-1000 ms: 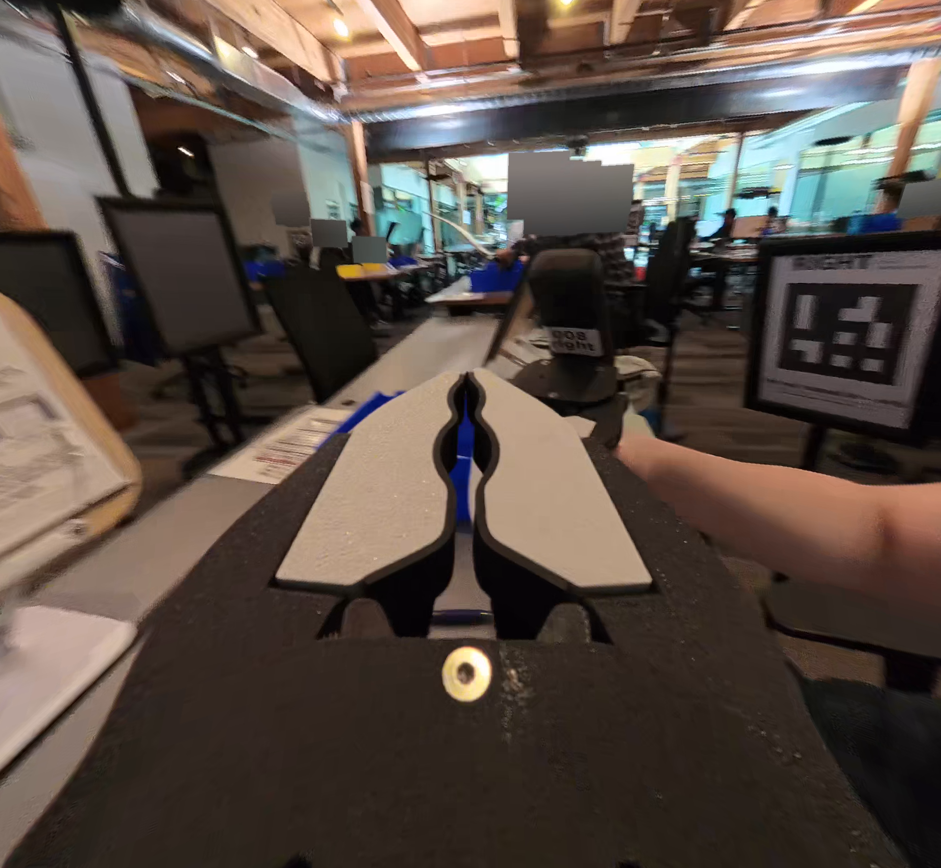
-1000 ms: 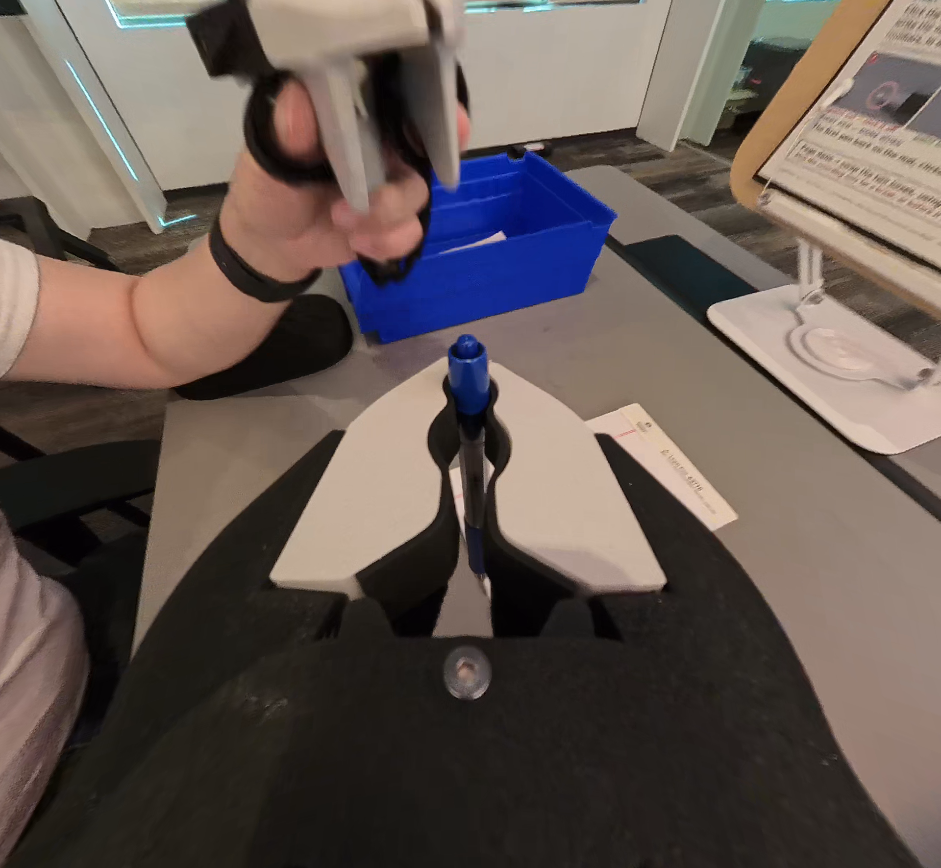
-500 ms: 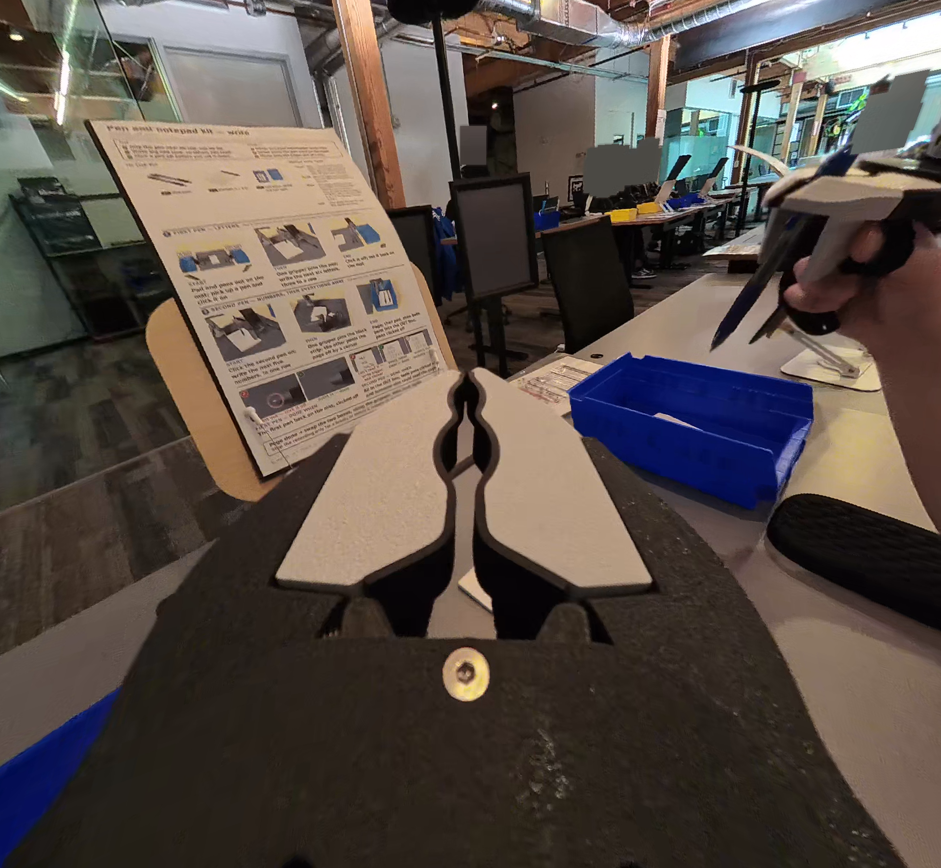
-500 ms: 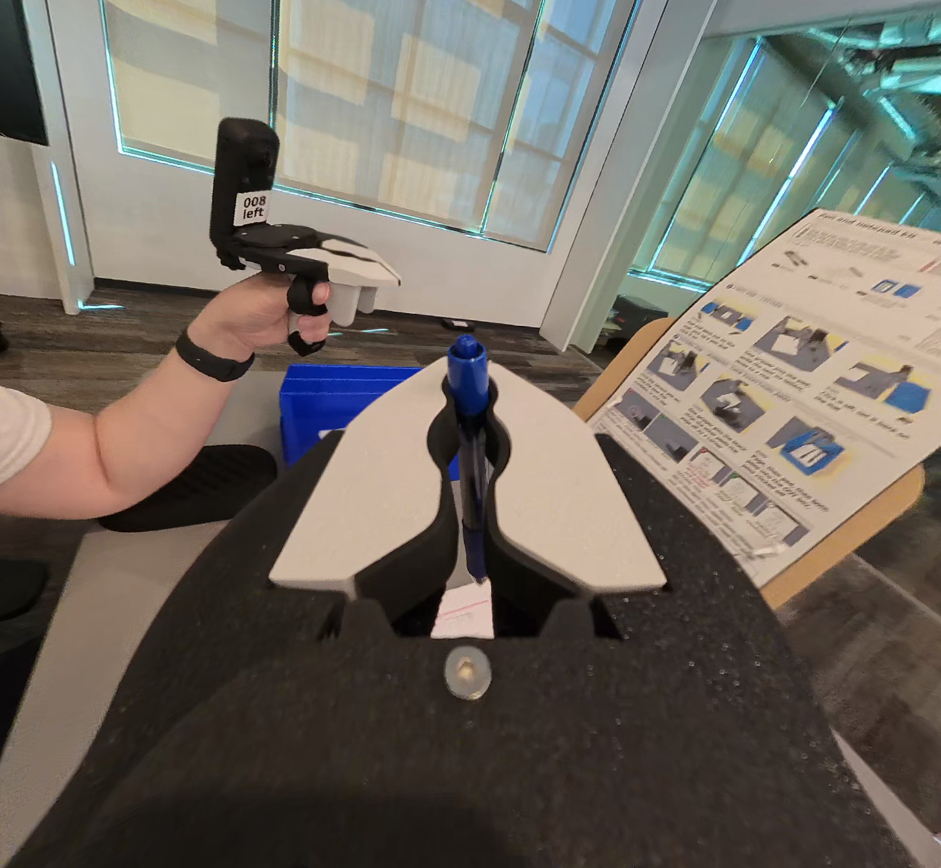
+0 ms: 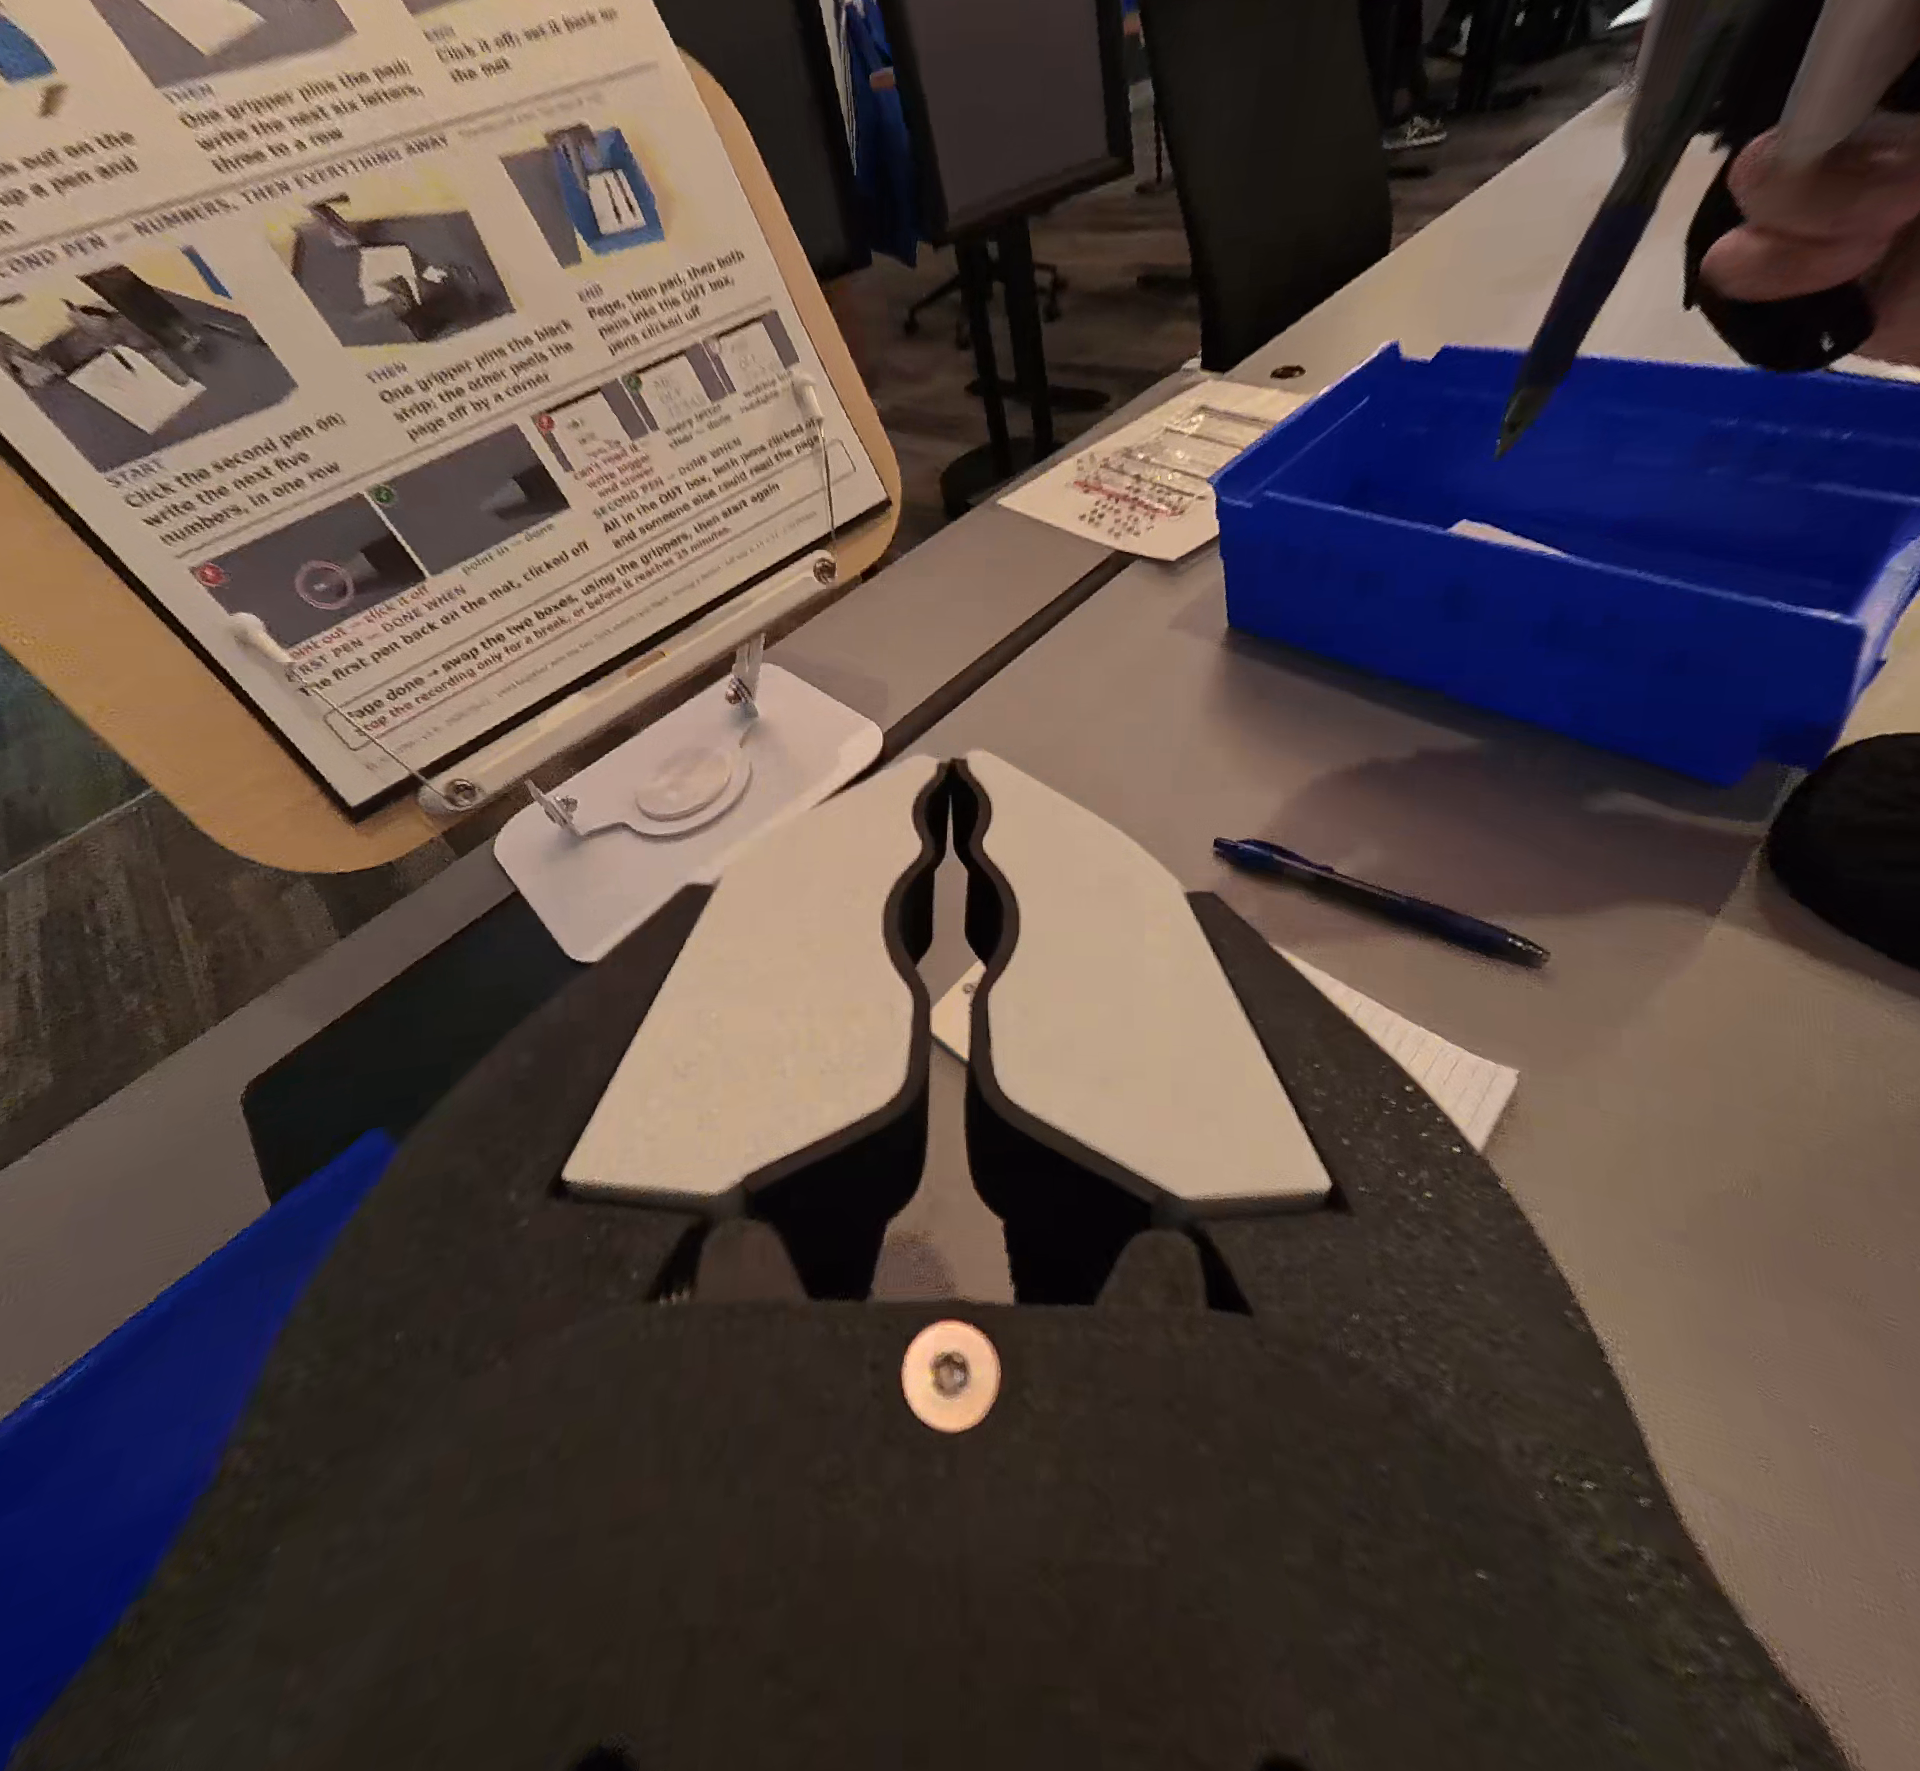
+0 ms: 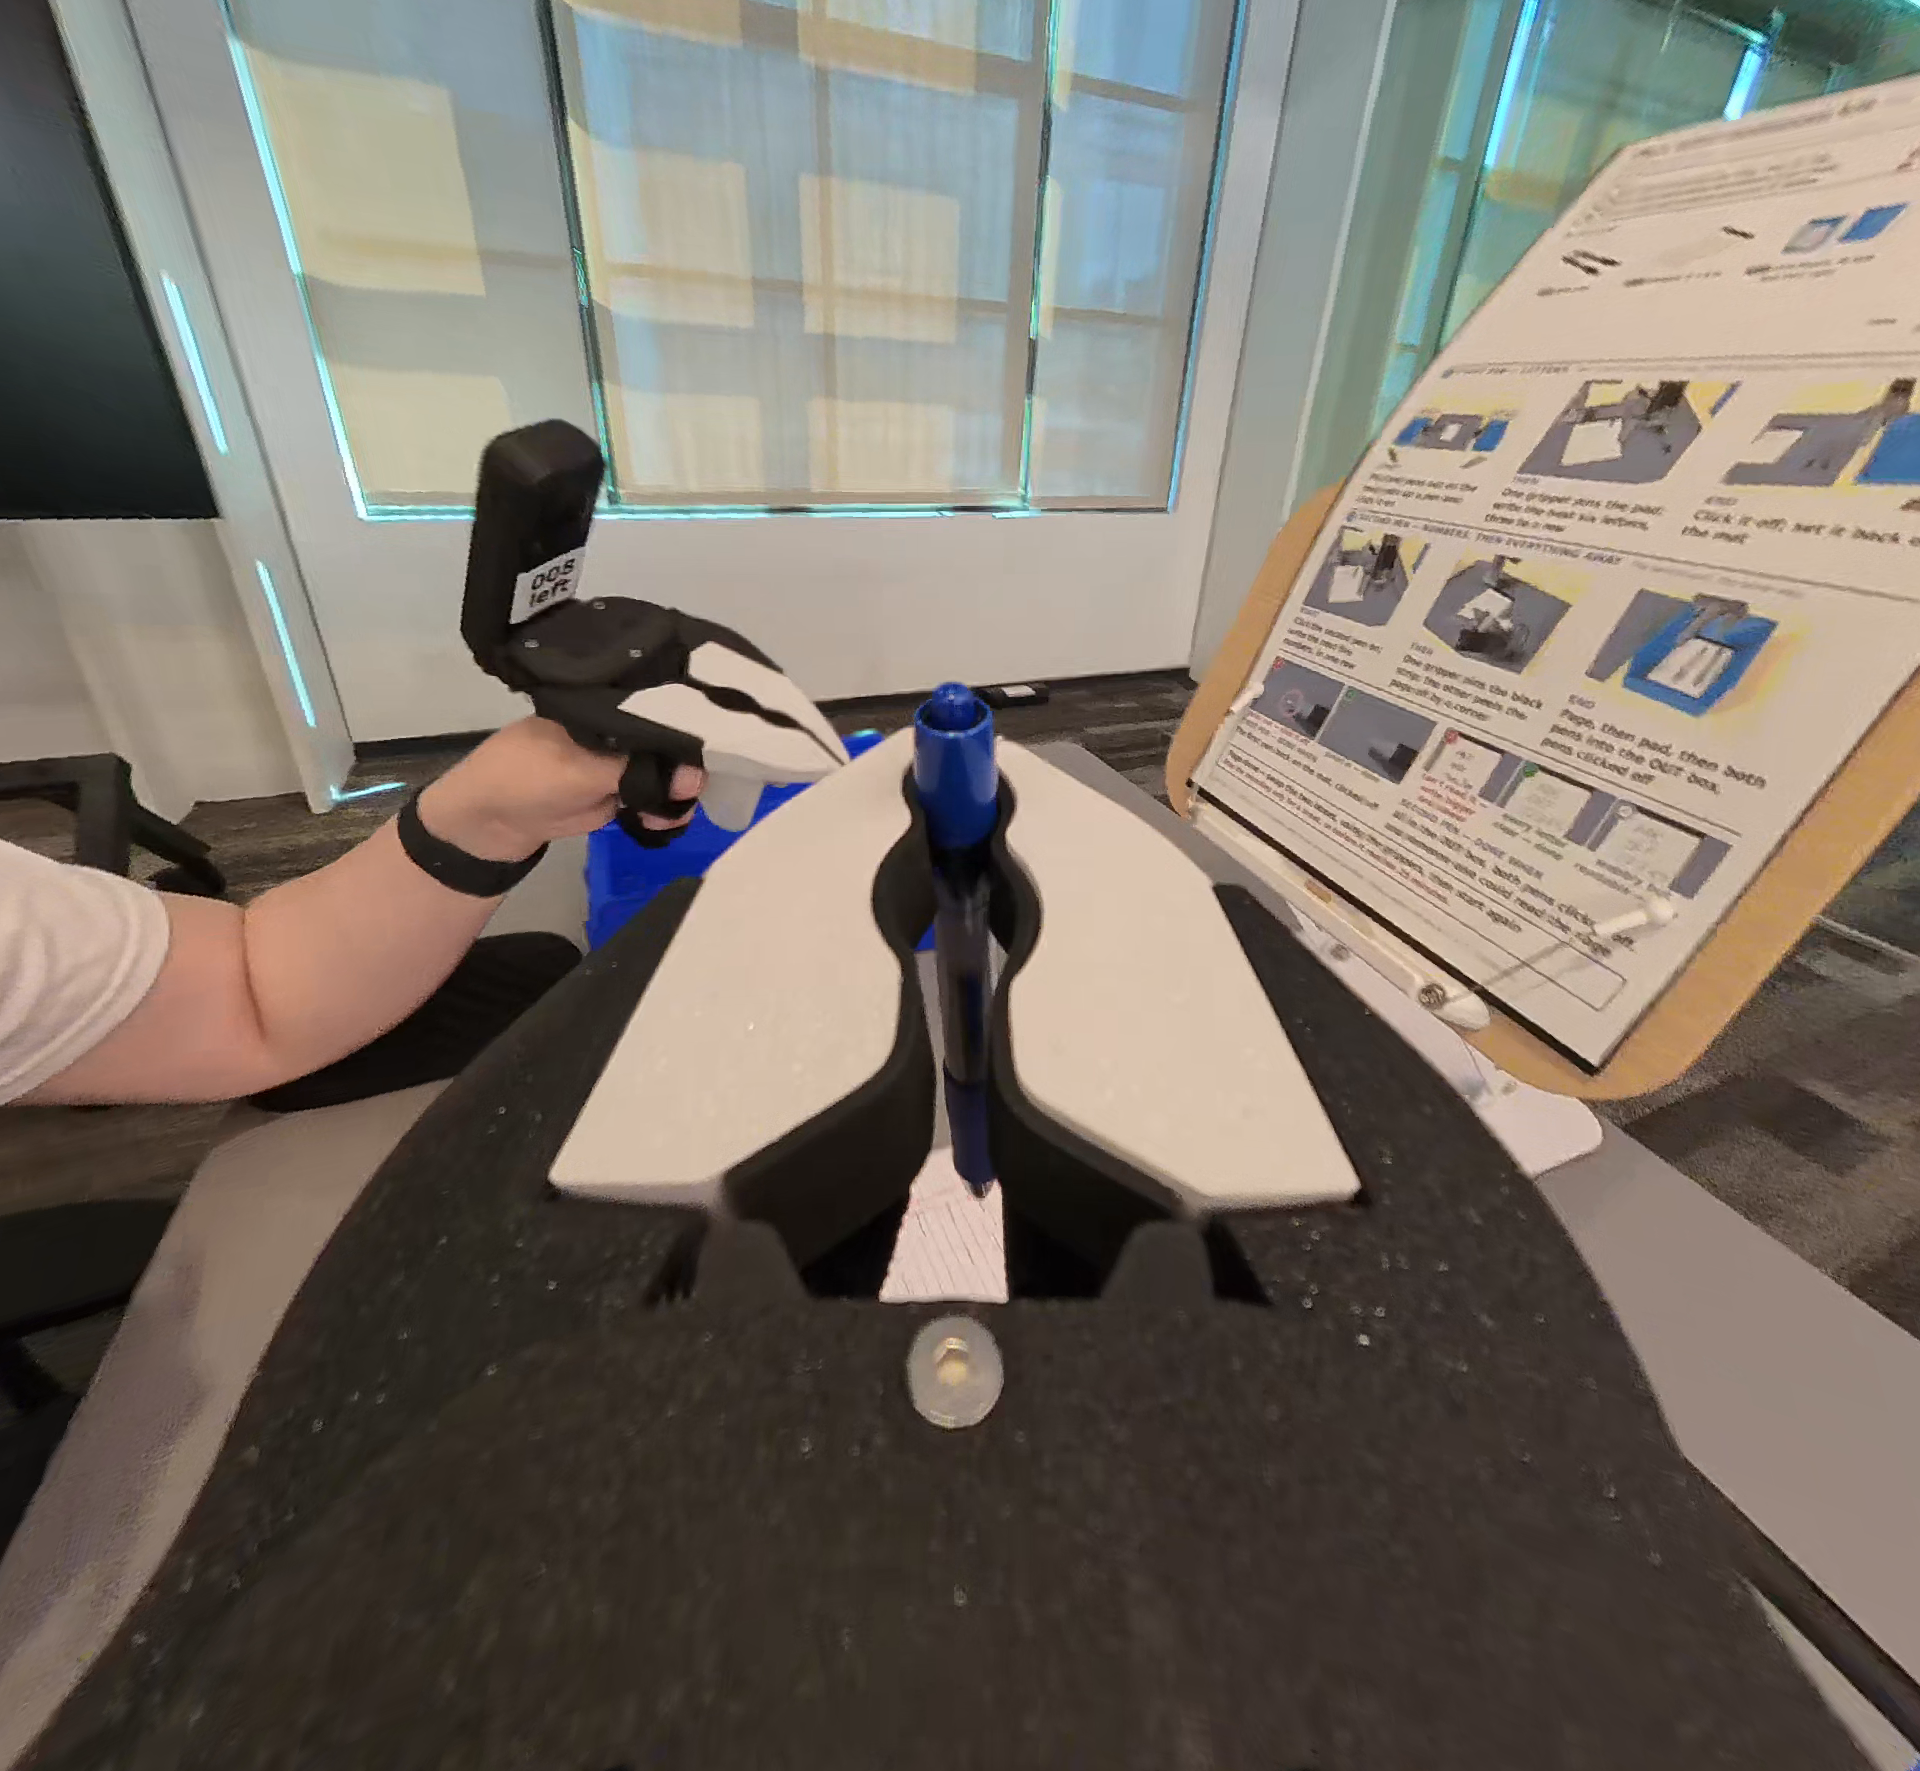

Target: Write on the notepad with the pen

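My right gripper (image 6: 956,765) is shut on a blue pen (image 6: 963,942), whose tip points back down over the white lined notepad (image 6: 945,1254) seen through the gap. In the left wrist view that pen (image 5: 1590,246) hangs tip down at the upper right, above the blue bin. My left gripper (image 5: 951,776) is shut and empty, low over the table, with the notepad (image 5: 1392,1046) partly hidden under it. The left gripper also shows in the right wrist view (image 6: 831,750), held in a hand. A second blue pen (image 5: 1382,900) lies on the grey table beyond the notepad.
A blue bin (image 5: 1558,599) stands on the table at the right, with a printed sheet (image 5: 1143,474) beside it. An instruction board on a white stand (image 5: 416,319) rises at the left. A black pad (image 5: 1849,848) lies at the right edge. Another blue bin's edge (image 5: 156,1409) shows lower left. The gap from one gripper's tips to the other's is roughly 20 cm.
My left gripper has swung round and tilted down toward the table, bringing the notepad and second pen into view. My right gripper has kept hold of the pen and now sits over the notepad.
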Motion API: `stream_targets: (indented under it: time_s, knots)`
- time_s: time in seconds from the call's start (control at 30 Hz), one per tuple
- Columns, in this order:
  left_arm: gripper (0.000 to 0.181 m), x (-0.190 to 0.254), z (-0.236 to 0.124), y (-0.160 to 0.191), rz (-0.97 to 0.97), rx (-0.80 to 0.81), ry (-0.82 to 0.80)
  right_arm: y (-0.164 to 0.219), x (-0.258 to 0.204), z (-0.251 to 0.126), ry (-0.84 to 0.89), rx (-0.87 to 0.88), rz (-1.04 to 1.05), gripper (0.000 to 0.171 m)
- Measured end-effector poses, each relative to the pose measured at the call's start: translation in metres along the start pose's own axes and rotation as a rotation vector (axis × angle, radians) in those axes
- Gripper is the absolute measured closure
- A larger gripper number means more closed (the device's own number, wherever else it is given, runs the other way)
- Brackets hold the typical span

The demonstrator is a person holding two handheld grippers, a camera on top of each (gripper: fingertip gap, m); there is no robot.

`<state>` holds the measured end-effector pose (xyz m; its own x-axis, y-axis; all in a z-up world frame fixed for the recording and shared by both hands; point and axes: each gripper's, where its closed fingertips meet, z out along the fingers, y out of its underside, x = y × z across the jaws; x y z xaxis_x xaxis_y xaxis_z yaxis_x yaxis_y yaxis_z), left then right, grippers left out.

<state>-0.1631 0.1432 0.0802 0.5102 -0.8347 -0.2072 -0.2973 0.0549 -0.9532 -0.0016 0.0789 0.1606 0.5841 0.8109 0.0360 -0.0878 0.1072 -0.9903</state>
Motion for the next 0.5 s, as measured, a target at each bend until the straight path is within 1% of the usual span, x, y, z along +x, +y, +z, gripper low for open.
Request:
stream_targets:
  time_s: [0.13,0.23,0.37,0.5]
  knots:
    - [0.181,0.009,0.024,0.024,-0.044,-0.062,0.035,0.015,0.017,0.004,0.083,-0.040,-0.030,0.167]
    - [0.181,0.015,0.041,0.049,-0.123,-0.136,0.092,0.018,0.020,0.006,0.080,-0.026,-0.012,0.167]
    - [0.181,0.010,0.055,0.079,-0.143,-0.248,0.076,0.023,0.024,0.008,0.085,-0.022,0.005,0.167]
    - [0.181,0.008,0.058,0.087,-0.129,-0.277,0.071,0.022,0.026,0.009,0.109,-0.014,-0.013,0.167]
